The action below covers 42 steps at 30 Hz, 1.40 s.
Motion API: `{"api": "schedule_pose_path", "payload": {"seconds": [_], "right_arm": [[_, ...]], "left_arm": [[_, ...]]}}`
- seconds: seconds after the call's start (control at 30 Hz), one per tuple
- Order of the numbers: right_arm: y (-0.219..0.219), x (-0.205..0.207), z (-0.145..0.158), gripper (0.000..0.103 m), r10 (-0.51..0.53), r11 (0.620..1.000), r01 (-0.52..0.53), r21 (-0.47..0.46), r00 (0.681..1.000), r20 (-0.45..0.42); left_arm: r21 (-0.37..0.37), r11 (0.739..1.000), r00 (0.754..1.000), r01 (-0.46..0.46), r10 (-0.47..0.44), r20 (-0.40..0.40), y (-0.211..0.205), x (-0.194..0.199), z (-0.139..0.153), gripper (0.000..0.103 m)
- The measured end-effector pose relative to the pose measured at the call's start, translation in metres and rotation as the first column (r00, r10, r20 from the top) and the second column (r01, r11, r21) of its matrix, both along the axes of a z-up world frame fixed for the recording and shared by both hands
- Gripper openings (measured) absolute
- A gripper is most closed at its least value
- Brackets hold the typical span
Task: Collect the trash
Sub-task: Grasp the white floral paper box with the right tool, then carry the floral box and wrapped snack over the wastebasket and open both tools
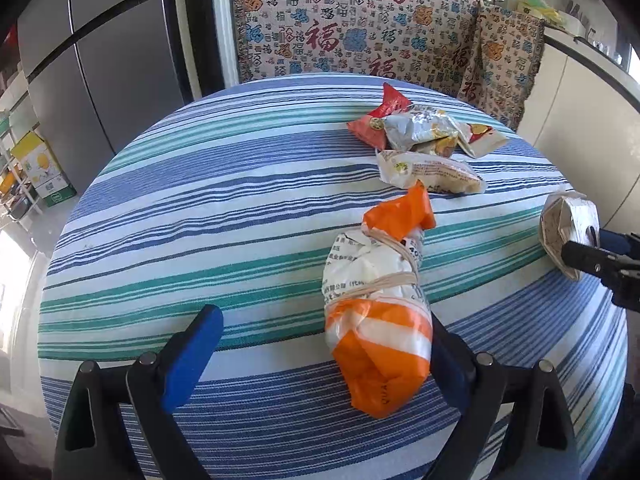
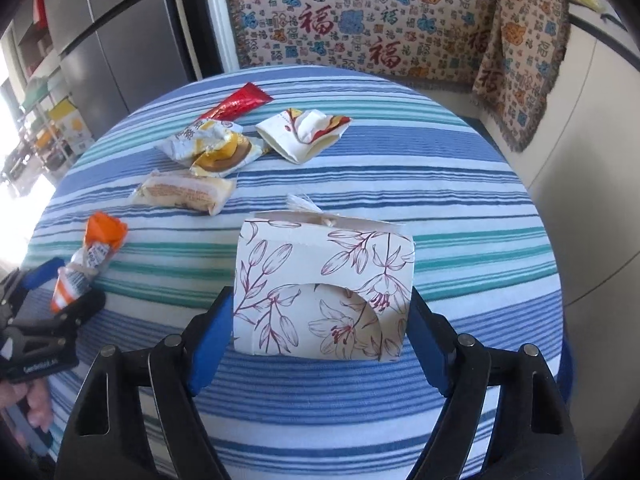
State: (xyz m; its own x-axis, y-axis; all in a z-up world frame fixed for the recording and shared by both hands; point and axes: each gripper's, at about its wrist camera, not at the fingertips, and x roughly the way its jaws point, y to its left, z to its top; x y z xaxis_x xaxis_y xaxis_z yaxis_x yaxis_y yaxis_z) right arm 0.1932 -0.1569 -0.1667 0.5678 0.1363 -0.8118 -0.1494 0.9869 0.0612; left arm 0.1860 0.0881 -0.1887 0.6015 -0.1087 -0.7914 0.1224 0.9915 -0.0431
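Left gripper (image 1: 320, 344) angled downward, fingers spread wide. Right gripper (image 2: 320, 320) likewise tilted down, fingers parted broadly.

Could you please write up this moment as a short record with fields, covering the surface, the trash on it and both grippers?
surface: striped tablecloth
left gripper: open, orange-and-white bag against its right finger
right gripper: floral paper box between its fingers, which flank the box's sides; grip unclear
loose trash: red wrapper, white wrapper, cake packet
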Motion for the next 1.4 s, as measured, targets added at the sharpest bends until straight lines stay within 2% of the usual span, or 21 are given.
{"api": "schedule_pose_path", "payload": {"seconds": [0.13,0.23,0.33,0.37,0.4,0.43,0.6,0.73,1.07,1.4], "right_arm": [[-0.015,-0.022,0.001,0.082,0.017,1.000,-0.017,-0.008,1.000,-0.002],[-0.026,-0.031,0.000,0.082,0.012,1.000,-0.012,0.010,1.000,-0.005],[-0.033,-0.035,0.001,0.082,0.010,1.000,-0.010,0.029,1.000,-0.008],[-0.035,-0.036,0.002,0.082,0.009,0.999,-0.008,0.032,1.000,-0.005],[-0.037,-0.037,0.004,0.082,0.008,0.999,-0.008,0.035,1.000,-0.001],[-0.038,-0.038,0.006,0.082,0.008,0.999,-0.008,0.040,1.000,0.002],[-0.049,-0.044,0.015,0.082,0.005,0.998,-0.006,0.058,1.000,0.014],[-0.060,-0.045,0.017,0.082,-0.007,0.995,0.007,0.097,1.000,0.004],[-0.078,-0.054,0.024,0.082,-0.024,0.991,0.022,0.131,1.000,0.011],[-0.129,-0.068,0.032,0.082,-0.090,0.980,0.085,0.180,0.996,0.016]], "left_arm": [[-0.135,0.988,0.997,0.081,-0.081,0.001,0.007,-0.013,0.007,0.095],[-0.125,0.986,0.994,0.109,-0.109,0.007,0.001,-0.016,0.013,0.093],[-0.073,0.988,0.990,0.137,-0.138,-0.006,-0.013,-0.012,0.016,0.080],[-0.056,0.988,0.990,0.142,-0.142,-0.008,-0.017,-0.010,0.016,0.072],[-0.048,0.988,0.989,0.144,-0.145,-0.015,-0.018,-0.007,0.016,0.055],[-0.051,0.988,0.989,0.145,-0.147,-0.027,-0.019,-0.004,0.015,0.045],[-0.053,0.986,0.987,0.159,-0.159,-0.009,-0.020,-0.008,0.019,0.044],[-0.086,0.983,0.987,0.162,-0.162,-0.002,-0.030,-0.019,0.023,0.044],[-0.132,0.957,0.966,0.257,-0.257,0.021,-0.095,-0.044,0.032,0.044],[-0.159,0.923,0.936,0.350,-0.351,0.025,-0.166,-0.047,0.040,0.044]]}}
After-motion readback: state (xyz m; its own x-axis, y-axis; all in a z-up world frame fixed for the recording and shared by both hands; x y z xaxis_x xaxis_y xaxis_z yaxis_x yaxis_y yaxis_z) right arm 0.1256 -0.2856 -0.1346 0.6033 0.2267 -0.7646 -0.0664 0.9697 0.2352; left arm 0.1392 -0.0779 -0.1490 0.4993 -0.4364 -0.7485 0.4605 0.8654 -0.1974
